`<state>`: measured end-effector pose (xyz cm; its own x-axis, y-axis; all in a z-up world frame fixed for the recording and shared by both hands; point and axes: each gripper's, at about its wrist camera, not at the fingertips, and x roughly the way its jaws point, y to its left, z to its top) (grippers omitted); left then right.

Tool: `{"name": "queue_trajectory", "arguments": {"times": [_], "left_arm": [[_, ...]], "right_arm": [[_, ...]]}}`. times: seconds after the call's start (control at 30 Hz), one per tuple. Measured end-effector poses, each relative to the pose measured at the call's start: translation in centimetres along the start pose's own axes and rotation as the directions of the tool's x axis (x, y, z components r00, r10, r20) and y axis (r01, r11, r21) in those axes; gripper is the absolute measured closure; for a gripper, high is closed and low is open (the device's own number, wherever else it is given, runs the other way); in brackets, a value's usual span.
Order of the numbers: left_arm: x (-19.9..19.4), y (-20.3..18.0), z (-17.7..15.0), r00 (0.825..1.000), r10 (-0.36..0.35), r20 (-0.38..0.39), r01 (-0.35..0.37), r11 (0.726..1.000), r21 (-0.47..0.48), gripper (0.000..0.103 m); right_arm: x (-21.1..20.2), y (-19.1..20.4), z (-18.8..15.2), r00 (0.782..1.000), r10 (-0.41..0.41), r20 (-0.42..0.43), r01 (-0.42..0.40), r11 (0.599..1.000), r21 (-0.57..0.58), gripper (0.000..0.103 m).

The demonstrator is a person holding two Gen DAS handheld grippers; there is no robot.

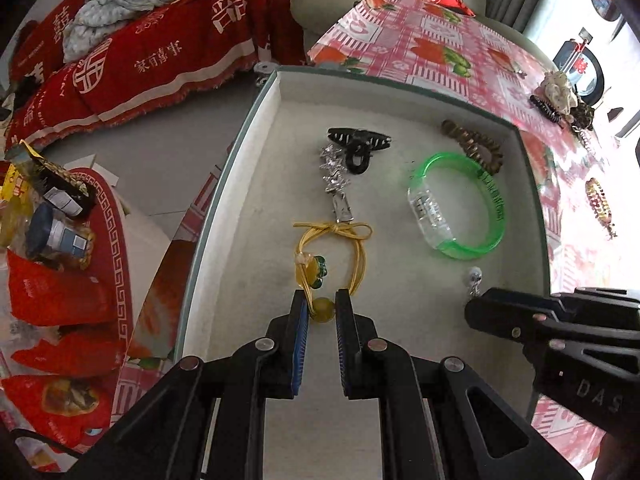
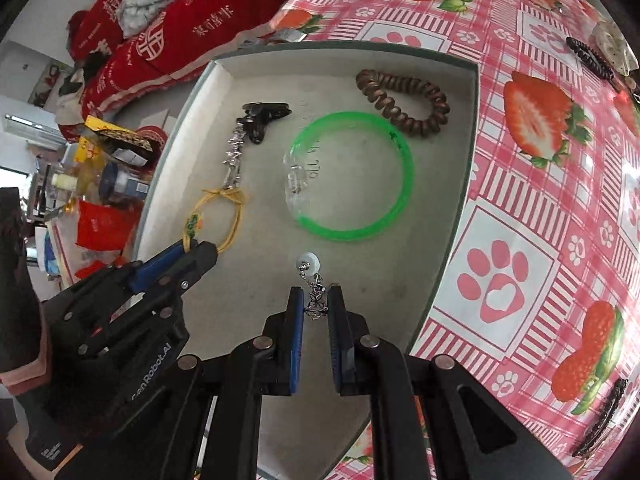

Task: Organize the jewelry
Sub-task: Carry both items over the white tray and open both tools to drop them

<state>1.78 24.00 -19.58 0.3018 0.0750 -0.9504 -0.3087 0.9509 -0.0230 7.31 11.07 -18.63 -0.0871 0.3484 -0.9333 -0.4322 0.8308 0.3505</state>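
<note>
A shallow grey tray [image 1: 256,168] [image 2: 192,92] holds a black claw clip [image 1: 358,142] [image 2: 262,116], a silver hair clip [image 1: 336,184] [image 2: 233,154], a green bangle [image 1: 460,204] [image 2: 352,176], a brown coil hair tie [image 1: 474,146] [image 2: 404,100] and a yellow hair tie with beads [image 1: 332,256] [image 2: 222,216]. My left gripper [image 1: 322,306] [image 2: 200,248] is shut on the yellow tie's bead end. My right gripper [image 2: 316,304] [image 1: 476,304] is shut on a silver earring [image 2: 312,280] [image 1: 475,280] lying in the tray.
The tray sits on a pink strawberry tablecloth [image 2: 540,208] [image 1: 440,40]. More hair pieces lie on the cloth at right: a white flower piece [image 1: 558,90] [image 2: 612,48], a dark clip [image 2: 600,420] and a beaded clip [image 1: 600,204]. A cluttered stool [image 1: 60,240] stands left.
</note>
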Motion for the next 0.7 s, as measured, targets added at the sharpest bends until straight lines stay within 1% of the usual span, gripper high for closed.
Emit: {"name": "queue_trajectory", "arguments": {"times": [0.17, 0.3, 0.47, 0.57, 0.7], "left_arm": [[0.2, -0.1, 0.1, 1.000, 0.019, 0.003, -0.019, 1.000, 0.016, 0.083], [0.2, -0.3, 0.2, 1.000, 0.030, -0.002, -0.030, 0.999, 0.028, 0.083], [0.1, -0.4, 0.3, 0.999, 0.049, -0.011, -0.048, 0.998, 0.035, 0.083], [-0.1, -0.2, 0.4, 0.998, 0.058, -0.007, -0.058, 0.998, 0.035, 0.083], [-0.4, -0.1, 0.5, 0.999, 0.052, -0.010, -0.052, 0.998, 0.039, 0.083]], "right_arm": [[0.6, -0.3, 0.5, 1.000, -0.026, 0.005, 0.026, 1.000, 0.013, 0.090], [0.6, -0.2, 0.9, 0.999, -0.040, 0.009, 0.040, 0.999, 0.001, 0.090], [0.7, 0.1, 1.3, 0.999, -0.041, 0.006, 0.041, 0.999, -0.005, 0.089], [0.5, 0.0, 1.4, 0.999, -0.040, 0.006, 0.040, 0.999, 0.000, 0.085], [-0.1, -0.2, 1.5, 0.999, -0.038, 0.019, 0.038, 0.999, 0.000, 0.081]]}}
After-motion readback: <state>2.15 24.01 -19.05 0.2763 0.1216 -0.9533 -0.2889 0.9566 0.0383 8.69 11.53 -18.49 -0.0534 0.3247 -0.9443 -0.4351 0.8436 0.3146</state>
